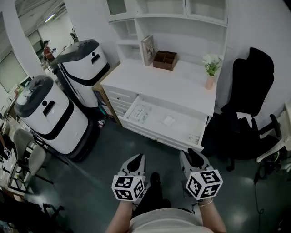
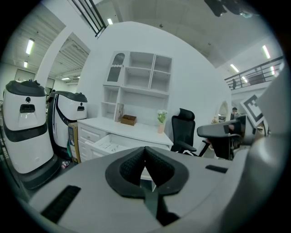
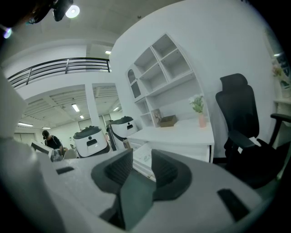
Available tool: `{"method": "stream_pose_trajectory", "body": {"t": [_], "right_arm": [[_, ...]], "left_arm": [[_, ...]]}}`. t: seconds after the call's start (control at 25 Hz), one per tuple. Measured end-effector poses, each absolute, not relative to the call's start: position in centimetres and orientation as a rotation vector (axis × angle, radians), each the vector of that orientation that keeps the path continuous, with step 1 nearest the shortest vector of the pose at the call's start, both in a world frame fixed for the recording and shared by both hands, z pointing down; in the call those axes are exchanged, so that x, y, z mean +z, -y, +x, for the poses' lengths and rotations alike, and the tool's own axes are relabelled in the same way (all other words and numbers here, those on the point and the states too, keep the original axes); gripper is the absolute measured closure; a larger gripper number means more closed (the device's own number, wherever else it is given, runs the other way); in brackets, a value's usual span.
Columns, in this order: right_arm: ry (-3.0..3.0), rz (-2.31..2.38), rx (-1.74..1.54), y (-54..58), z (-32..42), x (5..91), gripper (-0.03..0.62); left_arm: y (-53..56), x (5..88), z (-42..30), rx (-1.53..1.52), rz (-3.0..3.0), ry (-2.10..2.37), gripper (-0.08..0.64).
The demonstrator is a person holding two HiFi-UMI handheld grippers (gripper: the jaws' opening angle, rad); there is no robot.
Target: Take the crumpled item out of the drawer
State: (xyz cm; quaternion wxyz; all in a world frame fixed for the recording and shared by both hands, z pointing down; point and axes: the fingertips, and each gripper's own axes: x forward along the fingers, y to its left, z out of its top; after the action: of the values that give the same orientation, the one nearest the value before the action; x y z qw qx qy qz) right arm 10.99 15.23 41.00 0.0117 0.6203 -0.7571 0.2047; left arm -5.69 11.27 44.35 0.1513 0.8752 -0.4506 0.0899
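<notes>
White crumpled item (image 1: 169, 120) lies in the open drawer (image 1: 157, 136), approx mid-way along it, nothing touching it. Task barely begun, I'd say. The drawer is out, so no pull needed, but neither gripper is in it; both hang close to the person's body, well short of the drawer front. Left to do: reach in, close on the item, lift it clear.

L gripper (image 1: 139, 158): jaw tips meet, nothing btwn them. R gripper (image 1: 191, 154): jaws spread wide, gap empty, so prob. the one meant for the grab.

Also in the drawer: a flat pack (image 1: 140, 113) toward its left end and a small label-like bit (image 1: 194, 139) at its right front corner, too small to tell what. The item sits btwn the two, apart from both.

Surface: the drawer belongs to a white desk (image 1: 168, 82), its top just behind the drawer, w/ a vase (image 1: 210, 75), a brown box (image 1: 165, 59) and a book (image 1: 147, 50) leaning at the back; shelves (image 1: 168, 9) rise beyond.

Room: dark grey floor (image 1: 91, 182) in front of the drawer. Two big white-and-black machines (image 1: 50, 113) stand left of the drawer, a black chair (image 1: 252, 104) near its right end. Far past the machines, a person (image 1: 47, 51) in an open hall.
</notes>
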Motion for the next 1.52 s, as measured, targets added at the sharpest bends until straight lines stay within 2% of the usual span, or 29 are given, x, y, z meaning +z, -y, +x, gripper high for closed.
{"method": "stream_pose_trajectory", "body": {"t": [0.84,1.52], "right_arm": [[2.285,2.028,0.66,2.5,12.1,41.3,0.48],[2.254,2.067,0.587,9.2,12.1,40.3,0.48]], "left_arm": [[6.9,44.7,-6.1,0.252,2.504,1.225,0.566],[13.7,44.8,-7.3,0.228,2.506,1.185,0.566]]}}
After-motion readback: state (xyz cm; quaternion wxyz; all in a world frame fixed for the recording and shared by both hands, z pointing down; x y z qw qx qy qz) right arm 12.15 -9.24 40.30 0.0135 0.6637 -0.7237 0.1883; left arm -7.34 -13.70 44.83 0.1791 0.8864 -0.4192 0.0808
